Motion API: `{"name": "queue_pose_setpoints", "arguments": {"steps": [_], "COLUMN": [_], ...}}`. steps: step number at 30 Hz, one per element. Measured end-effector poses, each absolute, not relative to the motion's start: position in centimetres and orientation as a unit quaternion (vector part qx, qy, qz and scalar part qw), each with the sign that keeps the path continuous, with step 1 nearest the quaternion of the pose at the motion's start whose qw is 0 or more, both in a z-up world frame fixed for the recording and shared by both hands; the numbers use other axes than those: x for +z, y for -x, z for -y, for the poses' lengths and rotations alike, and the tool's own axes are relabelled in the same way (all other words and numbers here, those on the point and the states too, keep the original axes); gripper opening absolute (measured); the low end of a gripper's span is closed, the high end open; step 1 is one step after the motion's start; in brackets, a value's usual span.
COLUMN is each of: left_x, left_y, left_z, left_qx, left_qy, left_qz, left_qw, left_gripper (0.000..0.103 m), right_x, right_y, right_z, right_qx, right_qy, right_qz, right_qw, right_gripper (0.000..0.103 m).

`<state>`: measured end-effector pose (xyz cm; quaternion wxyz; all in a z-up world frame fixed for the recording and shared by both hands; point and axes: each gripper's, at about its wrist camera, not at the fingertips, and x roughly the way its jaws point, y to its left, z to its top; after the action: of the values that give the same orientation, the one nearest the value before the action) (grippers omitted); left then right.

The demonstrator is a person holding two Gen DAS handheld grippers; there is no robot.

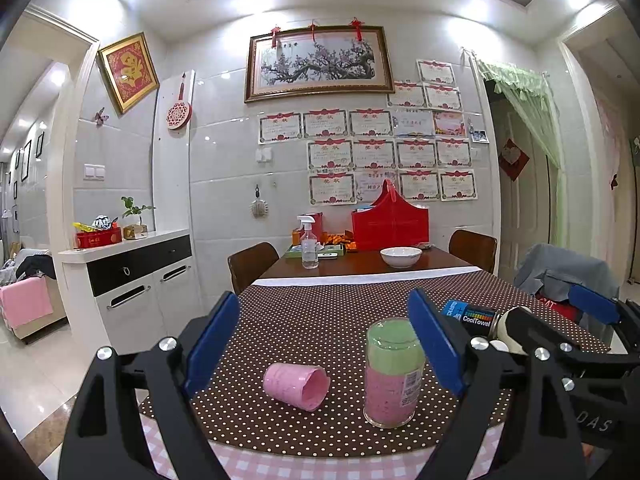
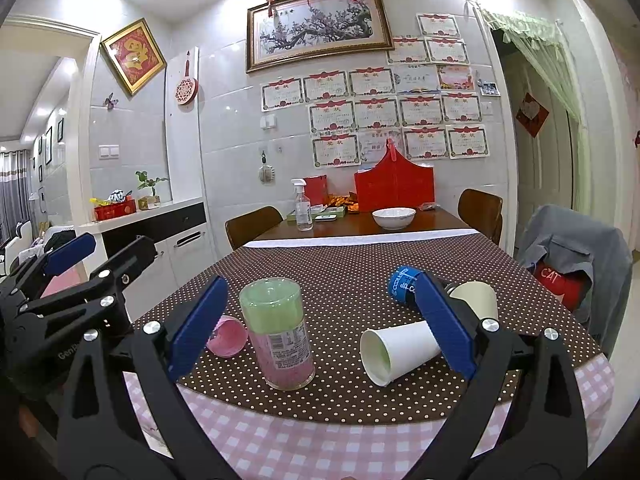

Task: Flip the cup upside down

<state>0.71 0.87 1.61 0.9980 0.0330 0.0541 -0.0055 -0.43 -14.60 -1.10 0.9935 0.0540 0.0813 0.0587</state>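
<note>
White-tiled dining room; long table (image 2: 360,256) under a brown polka-dot cloth, with a pink checked cloth at the near edge.

Item 1: white paper cup (image 2: 398,350), lying on its side on the dotted cloth, mouth toward the camera and to the left, just inside the right gripper's right-hand blue pad, apparently touching it. No finger grips it.

Item 2: second paper cup (image 2: 478,300), standing mouth down behind the first one, partly hidden by the same finger.

Item 3: clear jar (image 1: 392,372), upright, green layer over pink, barcode label on its side.

Item 4: pink cup (image 1: 296,386), on its side left of the jar, apart from it, mouth toward the jar.

Item 5: blue CoolTowel canister (image 1: 470,314), lying on its side beyond the jar.

Item 6: left gripper (image 1: 324,344), jaws spread wide, empty, the pink cup and the jar standing between its pads in that view.

Item 7: right gripper (image 2: 320,328), jaws likewise spread, nothing clamped; the jar and the toppled paper cup lie between them.

Far end: white bowl (image 2: 394,217), spray bottle (image 2: 303,206), red bag (image 2: 394,190). Framed plum-blossom picture (image 2: 320,26) and rows of certificates on the wall.
</note>
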Motion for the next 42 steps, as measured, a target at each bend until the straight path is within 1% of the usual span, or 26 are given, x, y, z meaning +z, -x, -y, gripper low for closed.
{"name": "queue_pose_setpoints", "arguments": {"steps": [42], "left_x": [1.56], "left_y": [-0.71], "left_z": [-1.48], "left_qx": [-0.004], "left_qy": [-0.033], "left_qz": [-0.057], "left_qw": [0.998], "left_gripper": [0.085], "right_x": [-1.0], "right_y": [0.39], "right_z": [14.65], "right_qx": [0.059], "right_qy": [-0.054], "right_qz": [-0.082], "right_qw": [0.993], "right_gripper": [0.093]}}
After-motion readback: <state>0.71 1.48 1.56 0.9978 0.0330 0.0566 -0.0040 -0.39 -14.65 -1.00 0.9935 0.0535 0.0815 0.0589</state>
